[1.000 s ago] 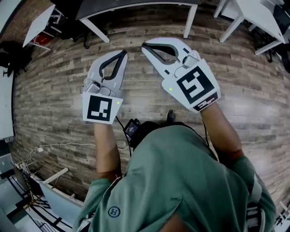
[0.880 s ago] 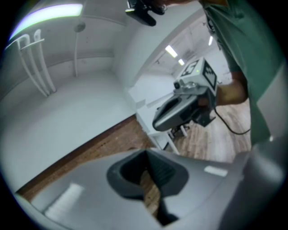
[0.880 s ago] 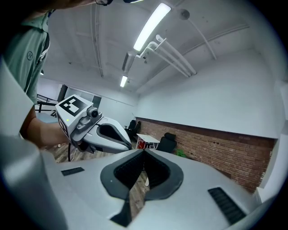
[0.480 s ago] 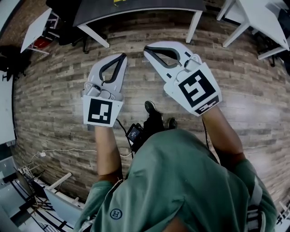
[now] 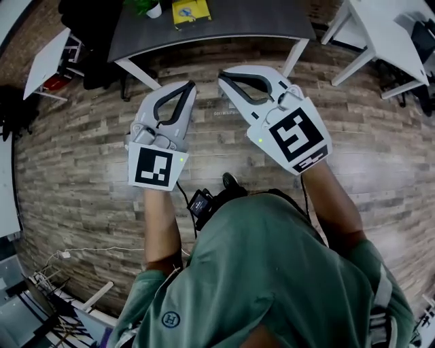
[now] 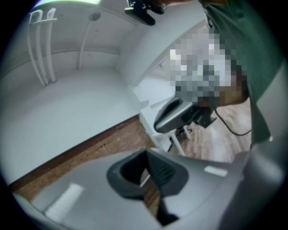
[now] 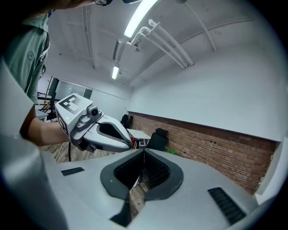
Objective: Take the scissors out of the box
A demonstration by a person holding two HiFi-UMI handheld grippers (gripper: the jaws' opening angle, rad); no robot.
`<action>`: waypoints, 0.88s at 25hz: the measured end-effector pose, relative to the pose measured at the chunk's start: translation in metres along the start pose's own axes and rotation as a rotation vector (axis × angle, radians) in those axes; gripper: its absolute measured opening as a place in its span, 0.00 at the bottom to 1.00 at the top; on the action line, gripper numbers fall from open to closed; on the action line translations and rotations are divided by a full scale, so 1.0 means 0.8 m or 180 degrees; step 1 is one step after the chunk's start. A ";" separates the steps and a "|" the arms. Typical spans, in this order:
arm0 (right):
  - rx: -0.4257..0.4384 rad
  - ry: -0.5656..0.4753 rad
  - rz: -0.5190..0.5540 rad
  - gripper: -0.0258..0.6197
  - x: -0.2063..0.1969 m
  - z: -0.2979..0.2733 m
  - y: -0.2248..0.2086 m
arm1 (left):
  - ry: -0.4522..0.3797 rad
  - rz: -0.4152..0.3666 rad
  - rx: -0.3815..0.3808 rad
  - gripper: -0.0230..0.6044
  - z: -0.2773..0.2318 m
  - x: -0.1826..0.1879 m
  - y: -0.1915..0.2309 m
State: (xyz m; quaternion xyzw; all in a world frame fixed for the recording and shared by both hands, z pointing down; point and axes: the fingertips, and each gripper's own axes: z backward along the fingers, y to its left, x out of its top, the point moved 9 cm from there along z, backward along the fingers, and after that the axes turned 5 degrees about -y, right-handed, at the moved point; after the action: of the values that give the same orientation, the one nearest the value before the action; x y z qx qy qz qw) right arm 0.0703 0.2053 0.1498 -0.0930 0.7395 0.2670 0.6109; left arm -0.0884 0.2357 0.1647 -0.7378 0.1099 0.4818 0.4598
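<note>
Left tongs [image 5: 189, 85] and right tongs [image 5: 221, 76] closed tip to tip, empty, side by side above floor [image 5: 81, 136]. Yellow box [image 5: 190, 11] on dark counter [image 5: 258, 20] ahead; scissors' axis too small to tell.

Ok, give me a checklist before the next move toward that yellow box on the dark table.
1. Left gripper empty: ok, jaws together on nothing.
2. Right gripper empty: ok, jaws together on nothing.
3. Yellow box in sight on the dark table: ok.
4. Scissors seen inside the box: cannot tell.
5. Grippers within reach of the box: not ok, both hang over the wooden floor, short of the table.
</note>
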 end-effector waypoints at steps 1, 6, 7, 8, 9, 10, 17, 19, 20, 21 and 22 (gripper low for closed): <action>-0.0025 0.0006 0.0008 0.05 0.001 -0.011 -0.004 | -0.0024 0.0000 -0.0010 0.04 -0.003 -0.007 0.010; -0.0051 0.0067 0.0016 0.05 0.000 -0.057 -0.028 | -0.0045 0.0033 -0.0055 0.04 -0.025 -0.038 0.051; -0.0047 0.0075 0.0016 0.05 -0.001 -0.064 -0.035 | -0.0045 0.0052 -0.0060 0.04 -0.031 -0.043 0.057; -0.0045 0.0075 0.0013 0.05 -0.003 -0.072 -0.043 | -0.0045 0.0065 -0.0061 0.04 -0.037 -0.048 0.062; -0.0040 0.0070 0.0007 0.05 -0.004 -0.079 -0.052 | -0.0040 0.0073 -0.0058 0.04 -0.044 -0.052 0.068; -0.0029 0.0063 -0.0001 0.05 -0.006 -0.086 -0.059 | -0.0026 0.0078 -0.0052 0.04 -0.050 -0.056 0.074; 0.0128 0.0014 -0.0048 0.05 -0.026 -0.136 -0.122 | 0.0118 0.0089 0.0018 0.04 -0.105 -0.082 0.115; 0.0166 -0.0022 -0.0047 0.05 -0.029 -0.149 -0.146 | 0.0146 0.0087 0.0059 0.04 -0.125 -0.087 0.128; 0.0188 -0.0038 -0.0046 0.05 -0.032 -0.154 -0.157 | 0.0169 0.0085 0.0079 0.04 -0.136 -0.089 0.134; 0.0211 -0.0048 -0.0044 0.05 -0.035 -0.158 -0.168 | 0.0195 0.0086 0.0096 0.04 -0.146 -0.091 0.137; 0.0233 -0.0054 -0.0039 0.05 -0.039 -0.161 -0.179 | 0.0219 0.0088 0.0107 0.04 -0.157 -0.094 0.140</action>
State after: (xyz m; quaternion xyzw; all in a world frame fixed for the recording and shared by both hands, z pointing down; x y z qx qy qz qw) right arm 0.0342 0.0134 0.1535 -0.0729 0.7430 0.2368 0.6217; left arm -0.1182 0.0544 0.1754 -0.7445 0.1439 0.4606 0.4614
